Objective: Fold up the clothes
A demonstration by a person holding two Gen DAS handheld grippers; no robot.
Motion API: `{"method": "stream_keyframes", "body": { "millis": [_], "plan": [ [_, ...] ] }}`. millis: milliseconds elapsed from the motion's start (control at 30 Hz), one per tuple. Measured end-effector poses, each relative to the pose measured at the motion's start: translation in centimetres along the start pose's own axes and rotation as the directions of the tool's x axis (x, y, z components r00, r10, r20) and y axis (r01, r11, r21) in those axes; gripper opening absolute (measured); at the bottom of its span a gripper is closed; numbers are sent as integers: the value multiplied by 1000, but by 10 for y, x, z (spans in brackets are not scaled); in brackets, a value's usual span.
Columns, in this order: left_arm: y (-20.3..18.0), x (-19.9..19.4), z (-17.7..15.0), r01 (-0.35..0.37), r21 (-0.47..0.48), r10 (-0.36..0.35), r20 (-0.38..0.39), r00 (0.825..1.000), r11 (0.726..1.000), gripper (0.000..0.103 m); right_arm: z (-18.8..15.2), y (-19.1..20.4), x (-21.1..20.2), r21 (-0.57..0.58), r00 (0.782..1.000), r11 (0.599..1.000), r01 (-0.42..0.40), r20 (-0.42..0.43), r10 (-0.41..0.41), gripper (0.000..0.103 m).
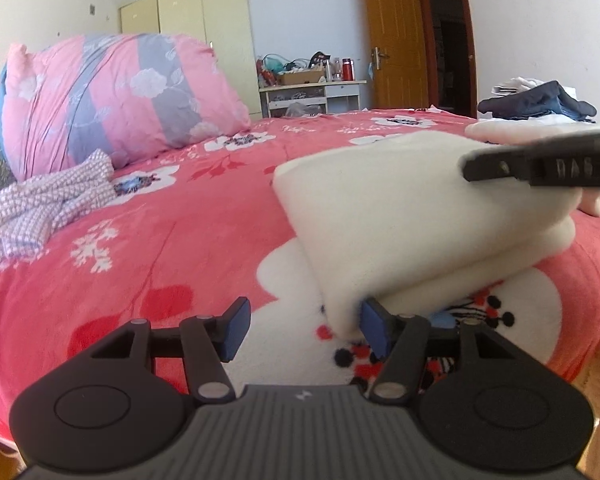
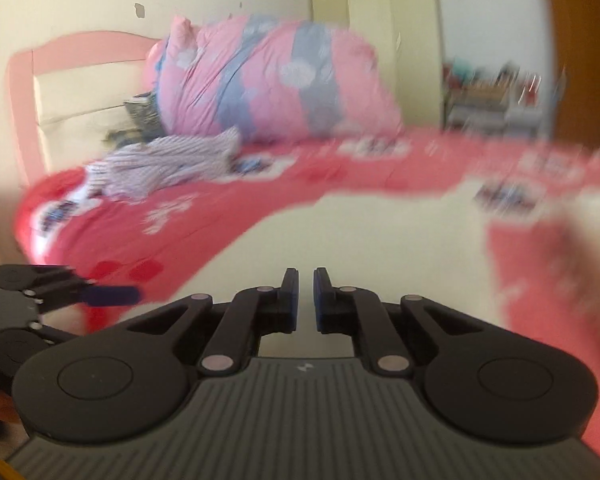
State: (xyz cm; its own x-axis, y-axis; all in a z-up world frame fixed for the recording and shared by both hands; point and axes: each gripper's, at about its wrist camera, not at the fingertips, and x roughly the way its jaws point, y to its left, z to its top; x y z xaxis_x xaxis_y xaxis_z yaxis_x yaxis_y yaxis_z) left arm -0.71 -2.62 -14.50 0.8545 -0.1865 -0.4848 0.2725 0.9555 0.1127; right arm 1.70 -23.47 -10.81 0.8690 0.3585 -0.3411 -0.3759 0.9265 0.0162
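Two folded layers of the white garment [image 1: 420,216] lie on the bed [image 1: 172,240], long axis toward 2 o'clock; its near corner touches the left gripper [image 1: 300,330]'s open jaws' right pad. Right gripper [image 2: 306,300] closed, empty.

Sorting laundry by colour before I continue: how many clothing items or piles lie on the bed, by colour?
White folded garment: 1
Purple-checked crumpled garment: 1
Dark navy pile: 1
Pale pink folded item: 1
Total: 4
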Motion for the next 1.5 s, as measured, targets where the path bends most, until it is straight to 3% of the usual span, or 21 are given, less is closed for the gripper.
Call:
{"method": "stream_keyframes", "body": {
  "millis": [67,133,300,433,533,600,667,767,833,900,933,1033,1500],
  "plan": [
    [2,3,-1,13,-18,-13,-10,1000,1000,62,-16,-12,11,18,998,999,31,-52,-30,5],
    [3,2,-1,8,-19,-8,-14,1000,1000,63,-36,-25,9,88,1000,996,-3,-8,4,5],
    [10,-18,-2,11,11,-11,-22,1000,1000,62,-16,-21,-4,97,1000,995,19,-10,-18,8],
    [25,-42,3,19,12,-19,34,999,1000,61,-7,-32,-29,121,994,991,57,80,-67,9],
    [24,-45,20,60,-19,-58,96,994,998,61,-30,-47,-16,132,996,987,86,-17,-85,9],
    [12,-38,34,80,11,-81,129,988,997,61,-46,-51,-17,158,997,985,68,17,-72,9],
    [-4,-28,44,104,61,-112,152,982,993,61,-37,-49,-19,157,997,984,79,8,-81,9],
    [-29,-6,48,155,135,-172,125,977,979,61,-21,-48,-26,167,995,982,87,29,-93,9],
    [-43,12,41,146,177,-161,71,984,973,61,-21,-49,-28,134,992,984,113,38,-119,10],
    [-53,16,28,106,227,-133,105,986,968,61,-28,-52,-22,130,993,985,115,6,-117,10],
    [-55,15,27,103,232,-130,104,986,967,62,-36,-56,-16,142,994,984,105,-29,-102,10],
    [-57,15,27,104,226,-129,100,987,968,63,-47,-55,-19,160,995,982,100,2,-101,10],
    [-55,17,34,112,189,-126,63,990,976,72,-47,-53,-18,154,994,982,105,7,-107,12]
  ]
}}
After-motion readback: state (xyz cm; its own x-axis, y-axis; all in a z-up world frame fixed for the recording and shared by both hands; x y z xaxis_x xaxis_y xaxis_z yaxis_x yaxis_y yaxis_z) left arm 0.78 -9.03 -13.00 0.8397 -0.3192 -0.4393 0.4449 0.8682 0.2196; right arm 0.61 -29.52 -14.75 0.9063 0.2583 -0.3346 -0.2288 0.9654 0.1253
